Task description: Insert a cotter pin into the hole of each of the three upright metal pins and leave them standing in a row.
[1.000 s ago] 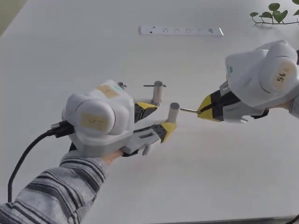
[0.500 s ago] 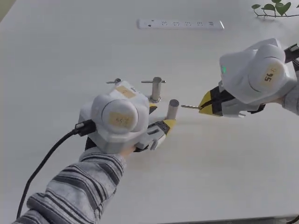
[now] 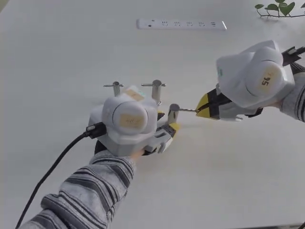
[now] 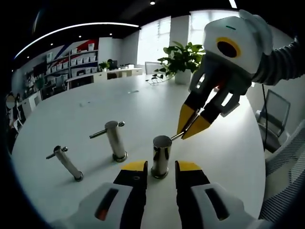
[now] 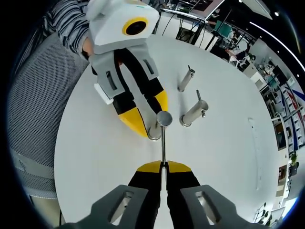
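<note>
Three upright metal pins stand in a row on the white table [image 3: 228, 167]. The far pin [image 3: 116, 88] [image 4: 66, 162] and the middle pin [image 3: 156, 90] [image 4: 114, 140] each carry a cotter pin through the top. My left gripper [image 3: 167, 121] [image 4: 161, 167] is shut on the base of the near pin [image 3: 172, 113] [image 4: 161, 153] [image 5: 162, 121]. My right gripper [image 3: 202, 109] [image 5: 163, 166] is shut on a thin cotter pin [image 3: 188, 110] [image 5: 163, 143] [image 4: 176, 137], whose free tip touches the top of the near pin.
A white power strip [image 3: 181, 23] lies at the far edge of the table, with plant leaves [image 3: 281, 9] at the far right. The left gripper's black cable [image 3: 57, 162] trails toward me. Office chairs [image 4: 274, 124] stand past the table.
The left gripper has closed in around the near pin's base. The right gripper has moved left, bringing the cotter pin's tip from a short gap up to the pin's top.
</note>
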Demonstrator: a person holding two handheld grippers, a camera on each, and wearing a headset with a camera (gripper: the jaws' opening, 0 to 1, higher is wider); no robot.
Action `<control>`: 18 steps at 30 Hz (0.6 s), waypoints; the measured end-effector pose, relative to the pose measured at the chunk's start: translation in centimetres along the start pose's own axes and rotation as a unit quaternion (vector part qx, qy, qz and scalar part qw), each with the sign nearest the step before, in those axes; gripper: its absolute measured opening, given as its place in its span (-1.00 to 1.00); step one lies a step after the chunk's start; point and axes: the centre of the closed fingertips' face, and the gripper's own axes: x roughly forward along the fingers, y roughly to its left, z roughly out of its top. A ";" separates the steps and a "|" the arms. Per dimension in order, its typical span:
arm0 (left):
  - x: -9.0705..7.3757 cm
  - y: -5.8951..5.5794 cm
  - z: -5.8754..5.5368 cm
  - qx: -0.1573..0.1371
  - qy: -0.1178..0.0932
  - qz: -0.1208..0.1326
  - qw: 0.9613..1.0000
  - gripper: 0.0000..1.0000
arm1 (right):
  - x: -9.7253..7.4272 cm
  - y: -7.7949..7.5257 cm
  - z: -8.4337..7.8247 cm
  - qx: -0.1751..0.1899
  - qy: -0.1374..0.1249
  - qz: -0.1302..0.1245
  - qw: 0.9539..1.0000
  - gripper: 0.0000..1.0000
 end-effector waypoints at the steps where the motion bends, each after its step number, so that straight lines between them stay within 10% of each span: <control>1: 0.1 0.0 0.0 -0.001 0.000 0.000 1.000 -0.63 | 0.0 0.0 0.0 -0.001 0.000 0.000 1.000 -1.00; 18: 1.1 0.3 -0.4 -0.008 0.010 0.010 1.000 -0.79 | -0.5 -0.4 0.6 0.001 -0.015 -0.011 1.000 -1.00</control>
